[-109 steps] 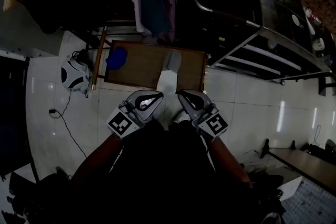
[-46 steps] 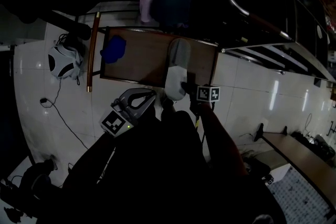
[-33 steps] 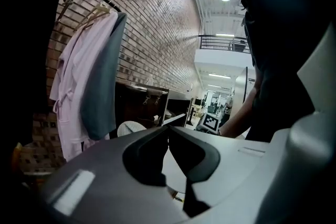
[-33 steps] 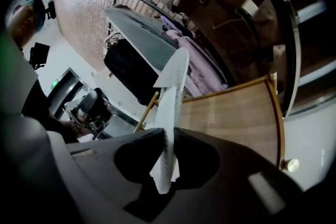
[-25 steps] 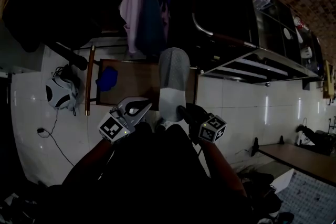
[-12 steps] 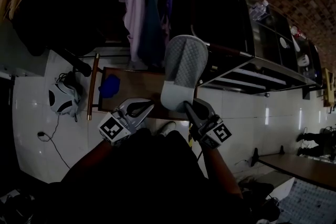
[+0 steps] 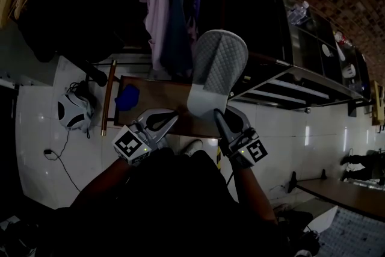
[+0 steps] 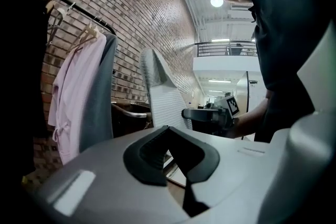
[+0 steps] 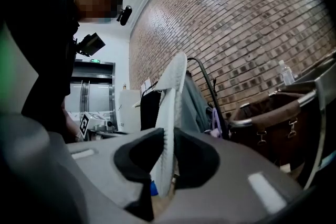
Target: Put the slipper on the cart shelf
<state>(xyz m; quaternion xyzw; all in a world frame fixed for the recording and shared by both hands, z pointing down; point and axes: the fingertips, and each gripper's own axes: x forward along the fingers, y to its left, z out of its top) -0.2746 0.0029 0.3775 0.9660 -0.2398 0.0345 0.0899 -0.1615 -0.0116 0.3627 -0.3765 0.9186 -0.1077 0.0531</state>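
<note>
Right tongs [image 9: 167,157]: pinching the slipper [image 7: 218,66] by the thin edge of its heel end, pads on either side of the sole.
Why that grip: probably so the toe end stays free to lead onto the shelf while the tongs stay behind it.
Left tongs [image 7: 170,114]: pressed together at the tips with nothing between them, on the far side of the slipper from the cart; they look idle and out of the way.
Slipper position: in the air, standing nearly upright, toe up, just short of the cart [image 7: 258,15] and not yet on any shelf.
Slipper make: soft pale grey fabric, quilted in a diamond pattern, a rounded toe and a flat, thin sole.
Cart shelf [image 7: 289,78]: flat metal tiers with pale rails, beside the slipper's toe; seemingly the place it is meant for.
Cart body: dark, with a curved tubular handle.
Bench [image 7: 162,96]: a low brown wooden board on the cart's near side, under the slipper, carrying a crumpled blue thing [image 7: 126,96].
Floor [image 7: 283,129]: glossy white tiles beneath the cart.
Clothes [image 7: 157,6]: pink and grey garments hanging next to the cart.
Wall [image 9: 252,23]: rough brick behind the cart.
</note>
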